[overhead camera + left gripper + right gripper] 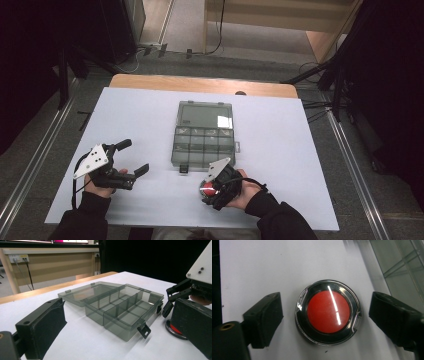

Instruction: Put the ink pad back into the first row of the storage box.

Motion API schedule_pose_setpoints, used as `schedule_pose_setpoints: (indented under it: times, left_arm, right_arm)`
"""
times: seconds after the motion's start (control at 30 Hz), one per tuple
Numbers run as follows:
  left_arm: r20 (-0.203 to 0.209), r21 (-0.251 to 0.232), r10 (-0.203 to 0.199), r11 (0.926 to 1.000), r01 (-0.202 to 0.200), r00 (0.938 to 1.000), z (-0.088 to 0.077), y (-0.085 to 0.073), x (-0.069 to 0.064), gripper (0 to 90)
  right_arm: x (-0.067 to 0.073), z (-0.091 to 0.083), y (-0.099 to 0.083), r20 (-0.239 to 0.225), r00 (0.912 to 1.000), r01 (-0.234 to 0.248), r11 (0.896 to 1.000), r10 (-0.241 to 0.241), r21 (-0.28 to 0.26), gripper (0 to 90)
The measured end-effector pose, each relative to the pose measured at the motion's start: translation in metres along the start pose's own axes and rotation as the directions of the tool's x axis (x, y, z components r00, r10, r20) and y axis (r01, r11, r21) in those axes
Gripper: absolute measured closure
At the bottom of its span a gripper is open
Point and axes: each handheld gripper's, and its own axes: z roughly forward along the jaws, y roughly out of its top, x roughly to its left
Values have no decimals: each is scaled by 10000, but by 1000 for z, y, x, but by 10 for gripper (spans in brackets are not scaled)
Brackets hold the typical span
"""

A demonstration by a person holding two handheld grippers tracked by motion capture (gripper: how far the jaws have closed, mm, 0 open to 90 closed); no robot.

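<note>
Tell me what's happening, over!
Right gripper open, fingers either side of the red round case, not touching. Left gripper open, empty. Compartment box lid open, compartments look empty. Nothing in the way.

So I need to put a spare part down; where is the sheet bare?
Bare: the wide strip left of the open box, above the left gripper, and the strip between the box and the sheet's right edge. Crowded: the near middle, where the right gripper straddles the red button by the box's front.

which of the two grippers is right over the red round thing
The right gripper: its open jaws straddle the red disc beside the open organiser box. The left gripper, also open, is over bare white table.
</note>
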Motion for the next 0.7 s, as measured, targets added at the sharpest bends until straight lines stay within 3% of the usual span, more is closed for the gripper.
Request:
schedule_pose_setpoints:
  times: [0.33, 0.7]
  left_arm:
    - [8, 4, -4, 10000, 4, 10000, 0, 0, 0, 0]
    - [3, 18, 18, 10000, -18, 10000, 0, 0, 0, 0]
  right_arm:
    - [-2, 1, 1, -75, 9999, -79, 9999, 80, 102, 168]
    - [-3, 4, 0, -108, 9999, 28, 9995, -25, 303, 279]
